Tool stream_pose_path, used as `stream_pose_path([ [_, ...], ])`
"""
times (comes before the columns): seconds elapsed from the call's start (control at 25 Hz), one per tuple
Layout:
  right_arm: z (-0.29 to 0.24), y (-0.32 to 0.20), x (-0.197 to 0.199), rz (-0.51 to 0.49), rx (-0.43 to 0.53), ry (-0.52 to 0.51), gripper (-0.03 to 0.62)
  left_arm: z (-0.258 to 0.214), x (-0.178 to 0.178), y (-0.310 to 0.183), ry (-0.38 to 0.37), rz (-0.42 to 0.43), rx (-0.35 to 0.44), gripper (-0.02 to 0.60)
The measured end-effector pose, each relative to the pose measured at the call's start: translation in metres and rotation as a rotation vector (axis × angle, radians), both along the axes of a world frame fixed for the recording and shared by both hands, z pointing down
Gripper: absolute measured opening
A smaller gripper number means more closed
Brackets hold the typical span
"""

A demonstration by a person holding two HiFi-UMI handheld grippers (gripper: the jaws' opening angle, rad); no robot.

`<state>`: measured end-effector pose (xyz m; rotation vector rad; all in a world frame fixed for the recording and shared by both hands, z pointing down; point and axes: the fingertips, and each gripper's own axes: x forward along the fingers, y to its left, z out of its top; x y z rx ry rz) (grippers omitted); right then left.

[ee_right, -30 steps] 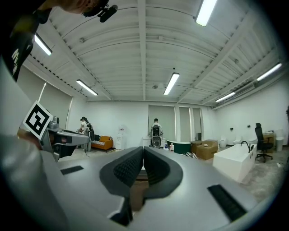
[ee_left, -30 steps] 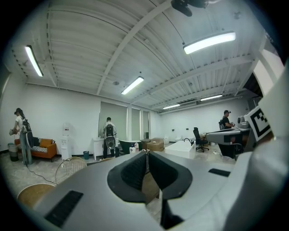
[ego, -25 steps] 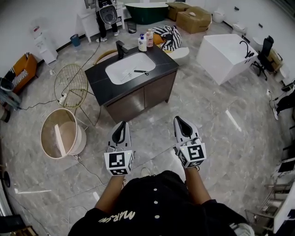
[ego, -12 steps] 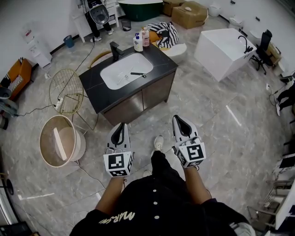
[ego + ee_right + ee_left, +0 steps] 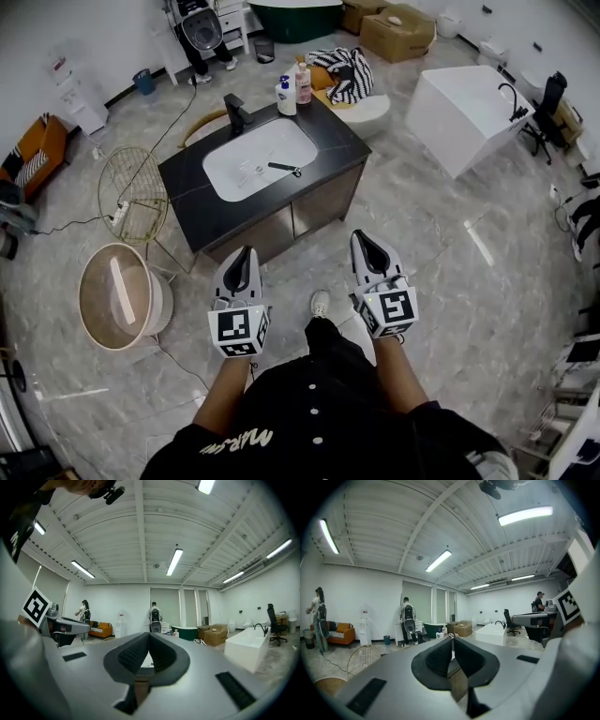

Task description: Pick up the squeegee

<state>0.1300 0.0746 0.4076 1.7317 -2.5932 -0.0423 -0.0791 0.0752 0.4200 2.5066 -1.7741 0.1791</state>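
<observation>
You have not begun the pick itself; your left gripper (image 5: pixel 246 255) and right gripper (image 5: pixel 367 242) both have their jaws pressed together on nothing, held out over the floor short of the vanity (image 5: pixel 187 187); the squeegee (image 5: pixel 284 169) is probably the small dark tool lying in the white sink (image 5: pixel 234 178), well apart from both grippers; reaching, opening and gripping all remain.
</observation>
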Motion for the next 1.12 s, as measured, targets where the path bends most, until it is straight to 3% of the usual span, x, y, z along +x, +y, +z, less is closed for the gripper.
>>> stream_pose_path([
  [0.68,-0.007,-0.181,0.033,-0.078,-0.023,-0.004,-0.002,-0.012,0.031,-0.164,-0.01,-0.085,-0.013,0.023],
  [1.12,-0.006,-0.25,0.036,-0.142,-0.029,-0.002,-0.002,-0.009,0.035,-0.218,-0.009,-0.142,-0.02,0.023],
])
